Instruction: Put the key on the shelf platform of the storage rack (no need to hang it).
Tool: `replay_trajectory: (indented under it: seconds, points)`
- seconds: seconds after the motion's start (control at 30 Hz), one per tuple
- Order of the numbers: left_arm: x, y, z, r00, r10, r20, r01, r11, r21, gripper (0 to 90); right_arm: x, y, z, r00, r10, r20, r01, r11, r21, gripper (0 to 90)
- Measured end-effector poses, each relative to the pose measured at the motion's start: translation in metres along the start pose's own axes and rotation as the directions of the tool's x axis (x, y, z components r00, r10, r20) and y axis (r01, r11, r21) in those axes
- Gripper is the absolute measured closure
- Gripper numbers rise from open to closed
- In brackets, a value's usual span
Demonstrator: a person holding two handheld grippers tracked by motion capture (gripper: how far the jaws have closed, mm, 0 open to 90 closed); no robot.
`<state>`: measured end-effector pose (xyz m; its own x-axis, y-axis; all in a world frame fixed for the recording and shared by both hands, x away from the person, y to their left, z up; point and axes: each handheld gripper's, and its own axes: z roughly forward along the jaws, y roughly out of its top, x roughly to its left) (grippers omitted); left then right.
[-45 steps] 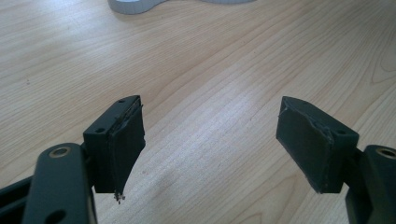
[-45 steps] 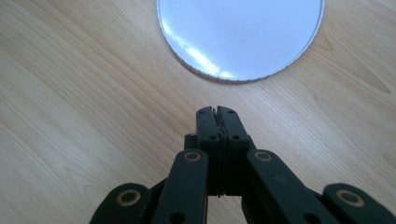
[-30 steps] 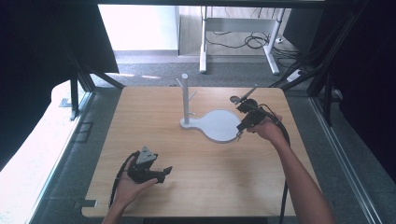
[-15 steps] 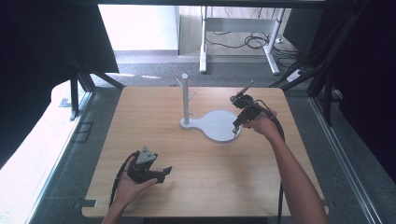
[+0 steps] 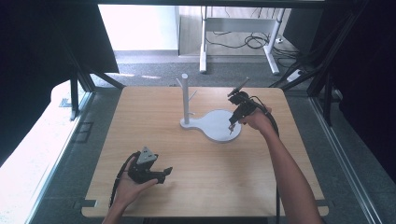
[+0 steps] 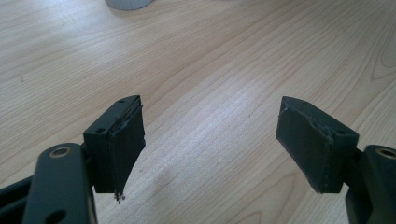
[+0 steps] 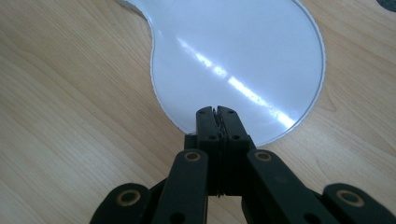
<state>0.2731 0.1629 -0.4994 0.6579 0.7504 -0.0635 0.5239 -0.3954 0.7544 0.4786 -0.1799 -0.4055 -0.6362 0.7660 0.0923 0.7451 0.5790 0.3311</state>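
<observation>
Two black grippers work over a pale wooden table with a fine straight grain and rounded corners. Near the table's middle stands a white stand: a flat, glossy plate shaped like a round paddle with a narrow neck, and from that neck a slim upright post with short side pegs rises. In the right gripper view the plate shows a smooth, shiny face with a streak of reflected light and a thin raised edge.

At 2 o'clock from the table's middle, the right gripper points down at the round end of the plate, held in the person's right hand. In its own view the right gripper has its jaws pressed flat together with nothing between them, tips just above the plate's near edge.

At 7 o'clock, near the front edge, the left gripper rests in the left hand, low over bare wood, a grey three-cornered plate on top. Its own view shows the left gripper with blocky, matte jaws spread wide apart, their pad facings frayed at the edges.
</observation>
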Motion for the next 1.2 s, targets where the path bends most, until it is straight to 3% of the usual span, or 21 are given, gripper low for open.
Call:
replay_trajectory:
  seconds: [0.83,1.2]
  points:
    - [-0.002,0.0,0.003,1.0,0.004,0.004,-0.004,0.9998,0.021,23.8,-0.009,0.029,0.018,0.9995,0.03,-0.001,-0.03,0.999,-0.038,89.7]
    - [-0.004,-0.001,0.005,1.0,0.007,0.002,-0.007,0.9996,0.027,23.7,-0.014,0.037,0.038,0.9984,0.057,-0.004,-0.057,0.997,-0.047,89.7]
